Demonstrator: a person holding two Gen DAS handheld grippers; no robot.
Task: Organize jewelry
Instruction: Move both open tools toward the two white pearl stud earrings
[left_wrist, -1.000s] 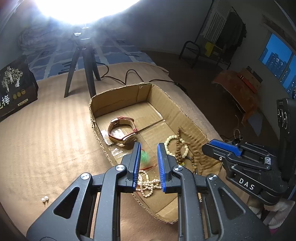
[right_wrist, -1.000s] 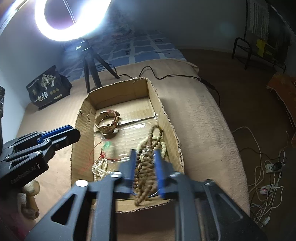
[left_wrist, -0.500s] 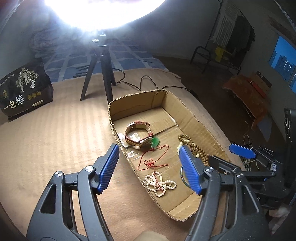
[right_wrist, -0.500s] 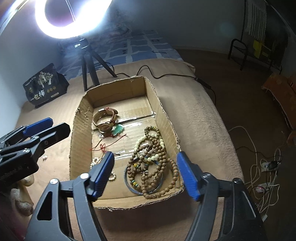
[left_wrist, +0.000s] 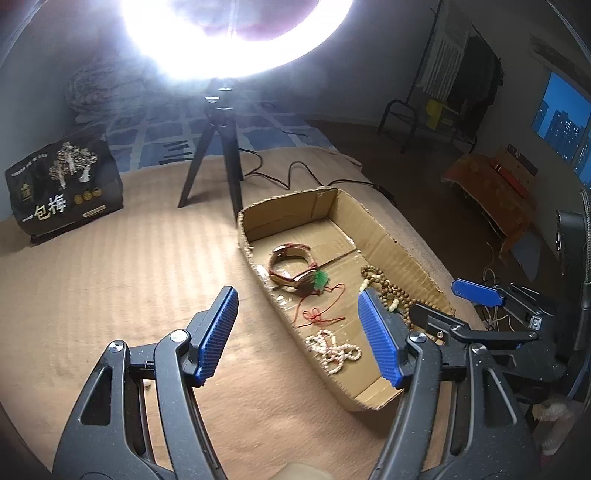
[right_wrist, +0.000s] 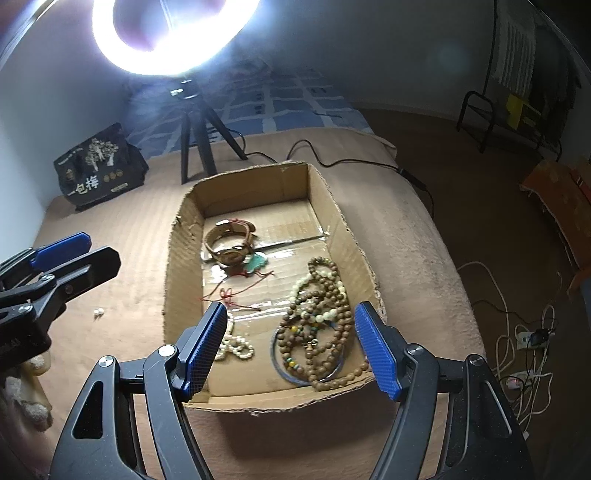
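Observation:
An open cardboard box (right_wrist: 340, 221) (left_wrist: 406, 254) lies on the tan bed. In it are a brown leather watch (right_wrist: 229, 243) (left_wrist: 291, 264), a green pendant on red cord (right_wrist: 256, 264) (left_wrist: 320, 278), a white bead string (right_wrist: 236, 347) (left_wrist: 334, 350), and a pile of brown bead necklaces (right_wrist: 321, 317) (left_wrist: 391, 291) over a dark bangle (right_wrist: 280, 365). My left gripper (left_wrist: 297, 336) is open and empty, above the box's near left edge. My right gripper (right_wrist: 290, 345) is open and empty, above the box's near end. Small white earrings (right_wrist: 98, 313) lie on the bed left of the box.
A ring light on a black tripod (right_wrist: 195, 140) (left_wrist: 218, 155) stands behind the box, with its cable (right_wrist: 332, 162) trailing right. A black printed bag (right_wrist: 99, 170) (left_wrist: 62, 188) sits at the back left. The bed edge drops off to the right, with cables (right_wrist: 524, 343) on the floor.
Both grippers opened and pulled back. The left let go of the green pendant and the right let go of the brown beads; both now lie in the box.

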